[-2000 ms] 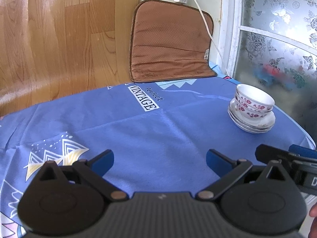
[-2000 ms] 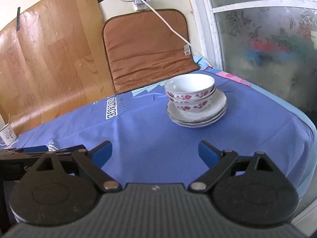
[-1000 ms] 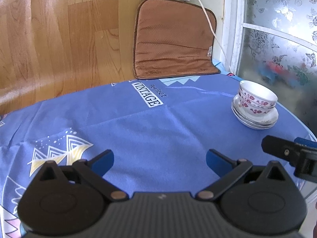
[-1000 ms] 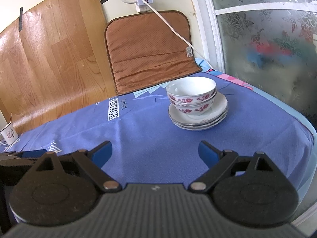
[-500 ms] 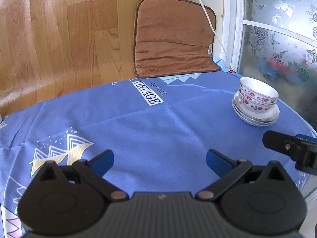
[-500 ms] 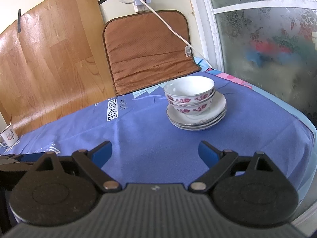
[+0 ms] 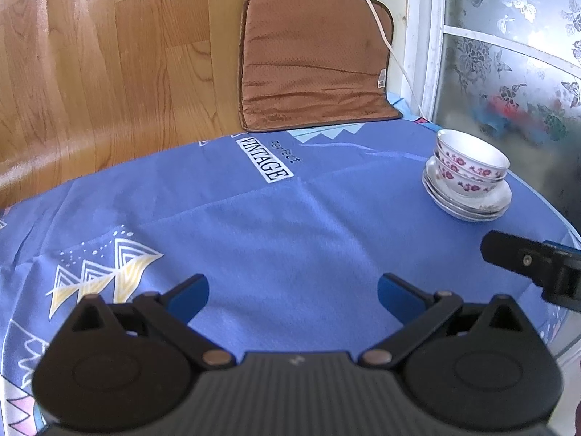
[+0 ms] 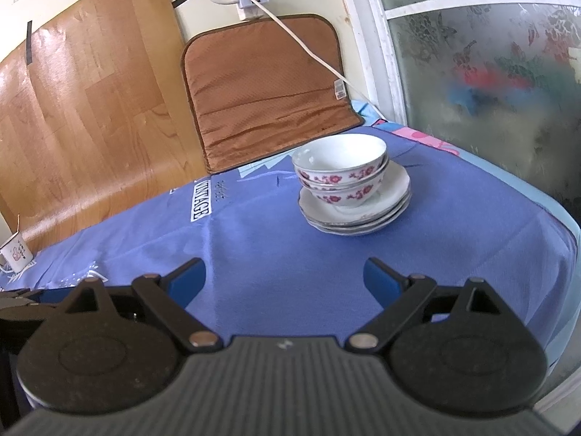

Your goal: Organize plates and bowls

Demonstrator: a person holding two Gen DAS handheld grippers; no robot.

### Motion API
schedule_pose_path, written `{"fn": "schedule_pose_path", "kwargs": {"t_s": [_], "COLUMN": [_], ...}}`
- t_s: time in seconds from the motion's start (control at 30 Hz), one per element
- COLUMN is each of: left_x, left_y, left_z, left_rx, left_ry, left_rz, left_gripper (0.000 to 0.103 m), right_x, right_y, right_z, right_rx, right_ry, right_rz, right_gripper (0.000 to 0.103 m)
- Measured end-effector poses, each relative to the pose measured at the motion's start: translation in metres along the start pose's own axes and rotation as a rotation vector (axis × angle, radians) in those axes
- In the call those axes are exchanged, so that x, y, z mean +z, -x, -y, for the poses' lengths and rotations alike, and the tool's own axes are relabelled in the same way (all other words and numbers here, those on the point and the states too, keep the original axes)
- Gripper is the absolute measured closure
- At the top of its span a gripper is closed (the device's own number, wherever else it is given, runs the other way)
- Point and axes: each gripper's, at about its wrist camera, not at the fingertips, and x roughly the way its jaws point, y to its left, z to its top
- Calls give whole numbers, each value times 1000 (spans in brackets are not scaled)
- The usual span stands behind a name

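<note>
Two grippers hover over the table, both with jaws spread wide and nothing between them. Seen from its own camera, the left gripper (image 7: 292, 292) hangs above the near middle of the blue tablecloth (image 7: 276, 232); the right gripper (image 8: 285, 278) hangs above the near right part of the cloth, and its black body shows in the left wrist view near the table's right edge (image 7: 533, 265).

Against two seconds ago, both grippers have drawn back a little from the crockery: the stack looks smaller and further off in the left wrist view, and more of the table's left side, with a small white cup (image 8: 14, 254) at the far left edge, has come into the right wrist view. The crockery itself has not shifted.

Ahead of the right gripper, the bowls (image 8: 339, 167), white with red flowers, sit nested one in the other on a stack of plates (image 8: 395, 190) near the far right corner of the table, well apart from both grippers.

Printed on the cloth are the word VINTAGE (image 7: 268, 165) and yellow triangle shapes (image 7: 105, 276). At the table's far edge a brown cushion (image 8: 268, 94) leans upright against the wall, with a white cable (image 8: 308, 51) running down across it from a power strip (image 8: 250, 0). Wood panelling (image 7: 109, 58) fills the left of the room, and frosted patterned glass (image 8: 490, 72) the right
</note>
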Motion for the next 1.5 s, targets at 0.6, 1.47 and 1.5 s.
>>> {"fn": "schedule_pose_path", "kwargs": {"t_s": [0.6, 1.47, 1.5], "left_x": [-3, -5, -5], "left_y": [-2, -7, -7], "left_z": [6, 8, 8], "left_rx": [-17, -43, -42], "left_ry": [-20, -24, -23], "left_rz": [-22, -52, -52], "left_gripper": [0, 0, 0], "right_x": [-2, -3, -3], "right_y": [-1, -2, -3], "right_z": [3, 4, 4], "right_rx": [-6, -8, -8], "right_ry": [-15, -19, -18], "right_rz": [-7, -10, -9], "right_gripper": [7, 7, 7]}}
